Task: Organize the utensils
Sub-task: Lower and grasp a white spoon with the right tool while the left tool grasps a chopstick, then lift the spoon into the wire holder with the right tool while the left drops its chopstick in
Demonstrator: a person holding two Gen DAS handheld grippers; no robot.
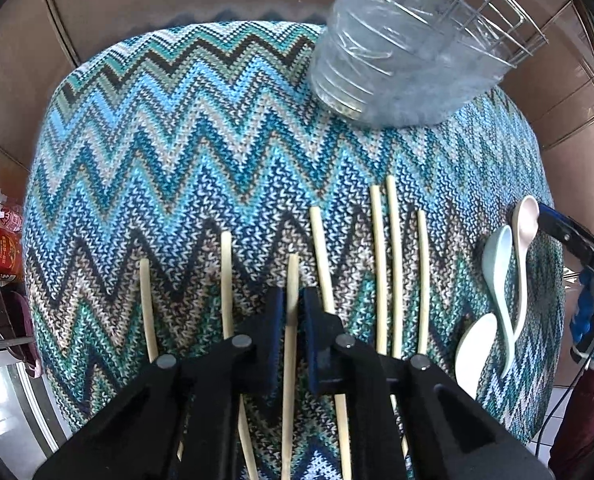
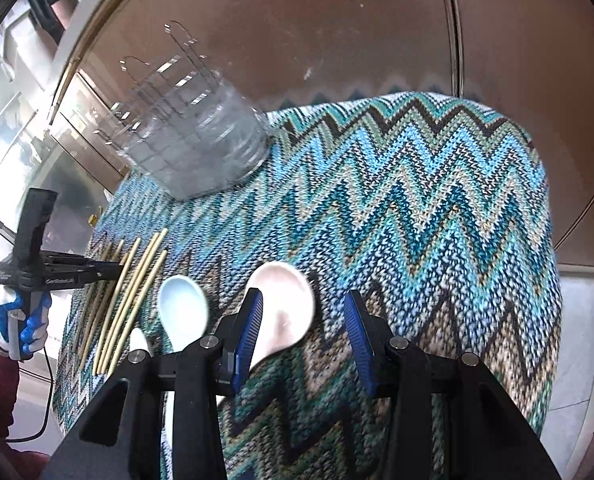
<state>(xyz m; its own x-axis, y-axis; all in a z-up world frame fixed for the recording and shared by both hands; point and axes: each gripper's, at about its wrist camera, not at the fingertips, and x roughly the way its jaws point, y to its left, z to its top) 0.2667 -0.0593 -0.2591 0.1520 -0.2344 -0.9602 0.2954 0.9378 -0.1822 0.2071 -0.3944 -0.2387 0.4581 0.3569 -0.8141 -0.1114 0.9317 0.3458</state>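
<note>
Landmark: the wire utensil caddy [image 1: 473, 12] at the far edge of the zigzag knit cloth [image 1: 177, 152] on the counter, with a clear plastic bottle [image 1: 377, 60] touching it. It holds no utensils that I can see.

Left of the caddy and nearer the camera: seven bamboo chopsticks lie flat on the cloth, roughly parallel and pointing toward the caddy's end of the cloth. The left gripper [image 1: 293, 304] is down among them, jaws narrowed around the middle chopstick [image 1: 292, 280], which runs up between the pads. The gap looks almost gone, but whether the pads actually bite isn't clear, so I can't call it clamped.

Right of the chopsticks, near side from the caddy: three ceramic soup spoons, a pale blue one [image 1: 497, 256], a pinkish-white one [image 1: 525, 216] and a white one [image 1: 475, 344] nearest the camera. The right gripper [image 2: 303, 312] hovers over them with its jaws wide apart and holding nothing; its left finger overlaps the pinkish-white bowl.

Step, as I judge it: the first pick, with sorting barely started.

Next for the left: close fully, lift clear of the neighbouring sticks, carry to the caddy and tip upright into a cell. A thin stick may swivel in the pads, and the bottle crowds the approach.

Next for the right: centre on a spoon handle rather than the bowl before closing.
</note>
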